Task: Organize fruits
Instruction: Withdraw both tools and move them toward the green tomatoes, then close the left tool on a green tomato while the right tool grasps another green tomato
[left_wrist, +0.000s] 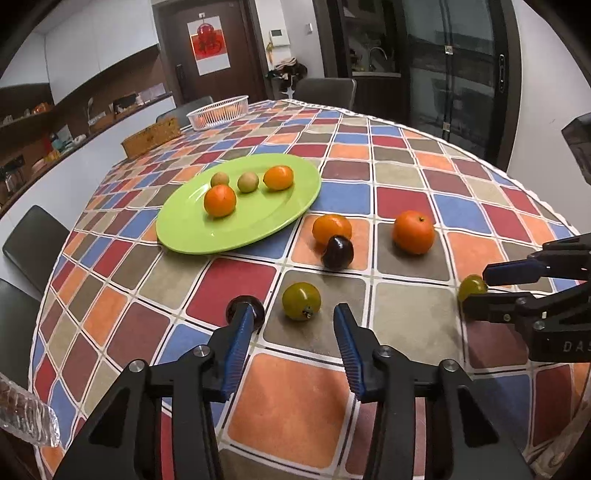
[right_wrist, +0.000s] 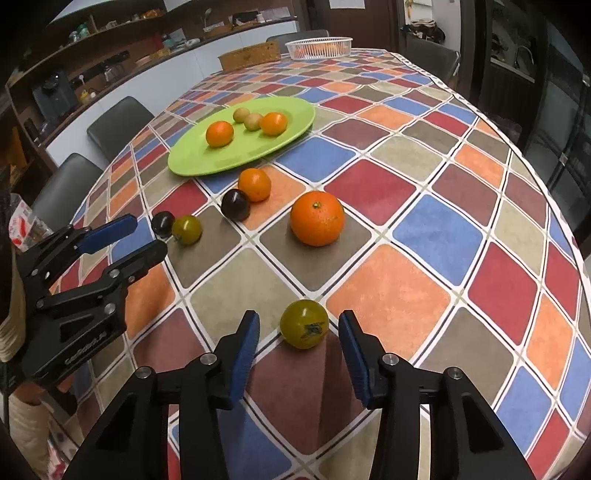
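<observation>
Left gripper (left_wrist: 293, 317) sits low over the table, blue pads spread, nothing pinched. One green-yellow tomato (left_wrist: 301, 305) lies on a grey tile just ahead of the gap between the tips, untouched by either pad. Small dark fruit (left_wrist: 245, 308) sits right behind the left pad tip, partly hidden; can't tell if they touch.

Left to right in the left wrist view: crinkly clear plastic (left_wrist: 26, 417) at the bottom-left corner, then the green plate (left_wrist: 192, 229) with two small oranges (left_wrist: 219, 200) and two pale olive-coloured fruits (left_wrist: 248, 182) on it. Right of the plate, loose on the checked tablecloth (left_wrist: 295, 398): a small orange (left_wrist: 331, 228) with a dark plum (left_wrist: 337, 252) touching its near side, then a bigger orange (left_wrist: 413, 232) well apart on its own tile. Far right, the right gripper (left_wrist: 474, 291) comes in sideways with a second green-yellow tomato (left_wrist: 471, 286) at its tips.

Right wrist view: right gripper (right_wrist: 298, 325) also spread, that second tomato (right_wrist: 304, 324) sitting between the pads with a visible gap on each side, so not gripped. The left gripper (right_wrist: 147, 236) shows at the left edge, tips close to the dark fruit and first tomato.

Far end of the table: wicker basket (left_wrist: 151, 138), then a white mesh basket (left_wrist: 218, 112). Dark chairs (left_wrist: 35, 243) along the left edge.
</observation>
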